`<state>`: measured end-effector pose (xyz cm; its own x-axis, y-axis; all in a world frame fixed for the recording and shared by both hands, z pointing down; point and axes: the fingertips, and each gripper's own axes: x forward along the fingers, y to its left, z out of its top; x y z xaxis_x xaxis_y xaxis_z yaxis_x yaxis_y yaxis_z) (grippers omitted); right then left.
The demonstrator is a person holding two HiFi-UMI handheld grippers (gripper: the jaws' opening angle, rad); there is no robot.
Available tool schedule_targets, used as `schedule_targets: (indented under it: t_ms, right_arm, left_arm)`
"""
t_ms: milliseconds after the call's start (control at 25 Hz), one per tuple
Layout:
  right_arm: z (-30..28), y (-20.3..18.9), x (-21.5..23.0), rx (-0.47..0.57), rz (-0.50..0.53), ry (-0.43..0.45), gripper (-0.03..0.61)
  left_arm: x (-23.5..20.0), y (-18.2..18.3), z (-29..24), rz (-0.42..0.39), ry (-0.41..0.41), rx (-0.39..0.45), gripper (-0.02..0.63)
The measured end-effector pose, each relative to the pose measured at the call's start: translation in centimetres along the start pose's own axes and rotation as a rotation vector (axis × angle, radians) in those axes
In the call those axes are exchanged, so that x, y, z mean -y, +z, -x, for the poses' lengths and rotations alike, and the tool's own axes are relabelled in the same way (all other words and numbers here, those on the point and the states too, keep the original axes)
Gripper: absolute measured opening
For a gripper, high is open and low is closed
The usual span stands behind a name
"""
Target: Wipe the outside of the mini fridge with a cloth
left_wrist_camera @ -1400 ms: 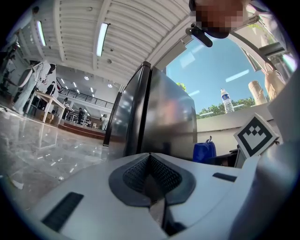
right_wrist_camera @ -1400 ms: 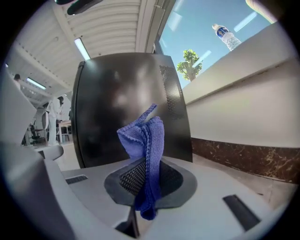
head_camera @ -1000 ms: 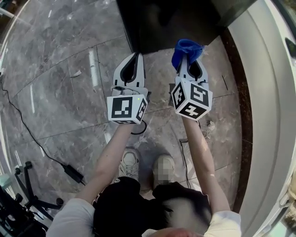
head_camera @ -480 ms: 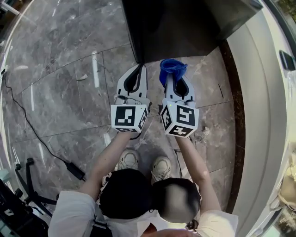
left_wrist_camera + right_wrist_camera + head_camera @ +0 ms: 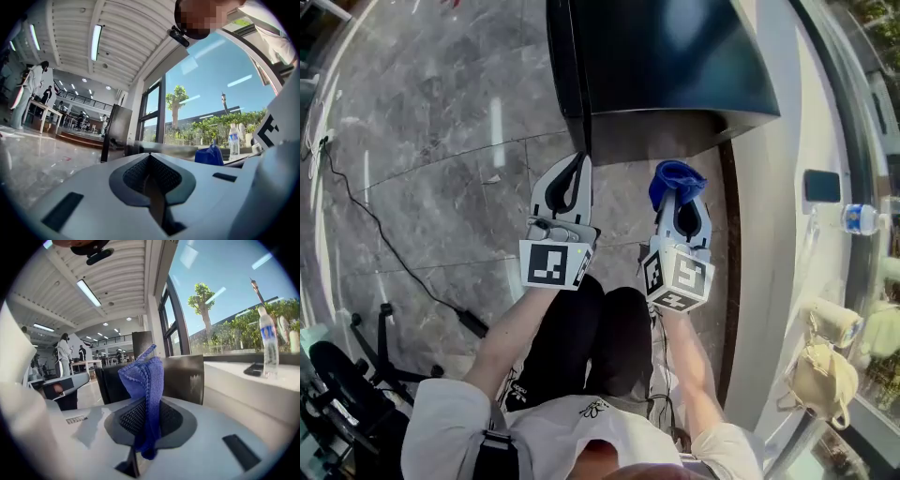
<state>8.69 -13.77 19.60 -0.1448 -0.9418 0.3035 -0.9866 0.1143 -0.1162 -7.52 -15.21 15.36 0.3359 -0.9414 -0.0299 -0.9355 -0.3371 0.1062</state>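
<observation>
The black mini fridge (image 5: pixel 666 66) stands on the floor ahead of me, its top and left side showing in the head view; it also shows in the right gripper view as a dark box (image 5: pixel 183 378). My right gripper (image 5: pixel 680 187) is shut on a blue cloth (image 5: pixel 675 178) that sticks out past its tips (image 5: pixel 145 380), a short way in front of the fridge. My left gripper (image 5: pixel 577 164) is shut with nothing in it, its tips near the fridge's front left corner. From the left gripper view the fridge (image 5: pixel 115 131) and the cloth (image 5: pixel 210 155) are seen ahead.
A white window ledge (image 5: pixel 787 234) runs along the right with a phone (image 5: pixel 822 186), a water bottle (image 5: pixel 861 218) and a beige bag (image 5: pixel 825 370). A black cable (image 5: pixel 384 244) crosses the grey marble floor at left. A dark stand (image 5: pixel 337 394) sits at lower left.
The person has stood up and stepped back; the view rose and the fridge's top came into sight. Both grippers drew slightly away from the fridge, the cloth still held.
</observation>
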Motion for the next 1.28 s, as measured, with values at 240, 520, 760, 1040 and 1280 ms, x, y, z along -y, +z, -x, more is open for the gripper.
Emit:
schedule_targets:
  t_ms: [240,520,760,1040,1280]
  right_arm:
    - [10.0,23.4,-5.2,-0.058,-0.047,0.0,0.061]
    - [23.2,50.8,-13.1,0.005,0.035,0.093,0.061]
    - [29.3,57.4,-17.0,0.16,0.043,0.166,0.06]
    - [32.1,57.6,-18.4,0.223,0.09,0.185,0.061]
    - [34.0,57.2,-17.7,0.219,0.085,0.155,0.061]
  left_arm:
    - [2.3,26.2,2.6,0.017,0.012,-0.035,0.005]
    - [6.2,59.0,7.0,-0.045,0.006,0.107,0.005]
    - [9.0,65.4,10.8,-0.09,-0.062,0.175,0.005]
    - [9.5,63.6,13.5,-0.058,-0.045,0.119,0.005]
    - [10.8,63.5,14.3,-0.07,-0.068,0.112,0.005]
